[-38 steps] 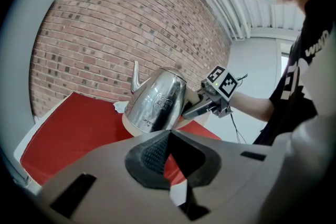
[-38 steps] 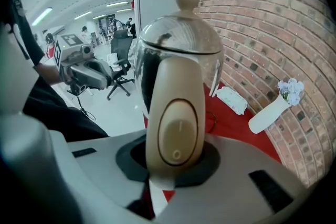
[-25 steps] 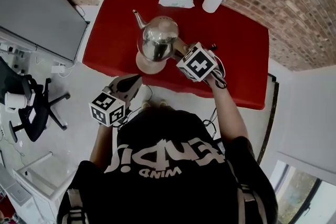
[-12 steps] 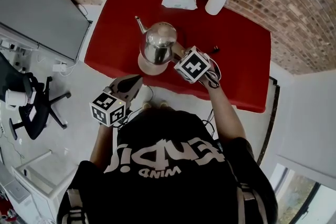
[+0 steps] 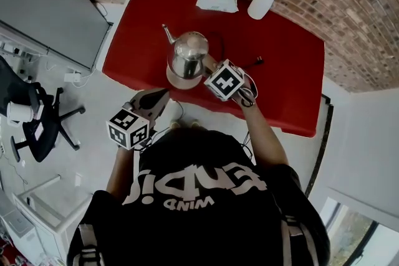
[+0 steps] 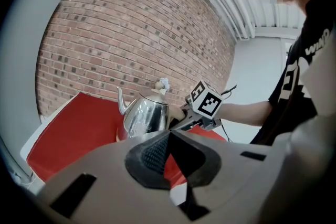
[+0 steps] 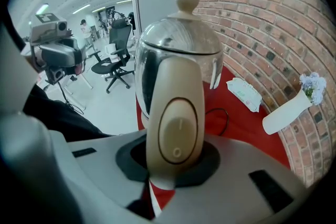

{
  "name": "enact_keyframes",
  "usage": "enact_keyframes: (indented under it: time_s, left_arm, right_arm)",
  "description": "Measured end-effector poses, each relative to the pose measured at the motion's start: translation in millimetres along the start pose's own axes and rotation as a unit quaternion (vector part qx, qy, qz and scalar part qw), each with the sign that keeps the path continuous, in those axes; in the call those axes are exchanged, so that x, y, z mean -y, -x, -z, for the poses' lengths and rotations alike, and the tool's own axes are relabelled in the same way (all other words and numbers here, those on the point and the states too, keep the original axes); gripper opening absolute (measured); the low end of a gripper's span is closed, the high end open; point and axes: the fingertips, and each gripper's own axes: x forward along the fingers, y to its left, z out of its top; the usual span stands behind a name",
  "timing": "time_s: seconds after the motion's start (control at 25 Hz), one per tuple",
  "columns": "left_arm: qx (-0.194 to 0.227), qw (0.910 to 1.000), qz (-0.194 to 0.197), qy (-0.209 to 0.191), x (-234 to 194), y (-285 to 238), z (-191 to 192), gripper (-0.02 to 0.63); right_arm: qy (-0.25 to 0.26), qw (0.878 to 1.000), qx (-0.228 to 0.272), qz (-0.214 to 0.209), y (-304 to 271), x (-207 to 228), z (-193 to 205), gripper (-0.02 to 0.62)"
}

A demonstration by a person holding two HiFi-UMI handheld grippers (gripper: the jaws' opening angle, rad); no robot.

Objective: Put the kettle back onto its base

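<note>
The left gripper (image 5: 161,96) hangs off the near edge of the red table (image 5: 283,78). Its jaws are together and hold nothing, and it takes no part in this step. At centre, the steel kettle (image 5: 189,53) stands upright directly over its round base (image 5: 177,80), spout pointing to the far left. No view shows whether the kettle's bottom is seated on the base or sits just above it. To the right, the right gripper (image 5: 211,68) is clamped on the kettle's beige handle (image 7: 175,134), with the switch facing its camera. Carrying and alignment appear complete. What appears to be left: confirm full seating, release the handle, and withdraw the right gripper.
</note>
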Motion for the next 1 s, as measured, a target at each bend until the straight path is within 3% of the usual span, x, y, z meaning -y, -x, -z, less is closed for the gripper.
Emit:
enact_keyframes:
  time_s: [1.0]
  left_arm:
    - [-0.002, 1.0000, -0.006, 0.007, -7, -1, 1, 0.006]
  right_arm:
    - [-0.009, 1.000, -0.015, 0.000, -39, -9, 18, 0.067]
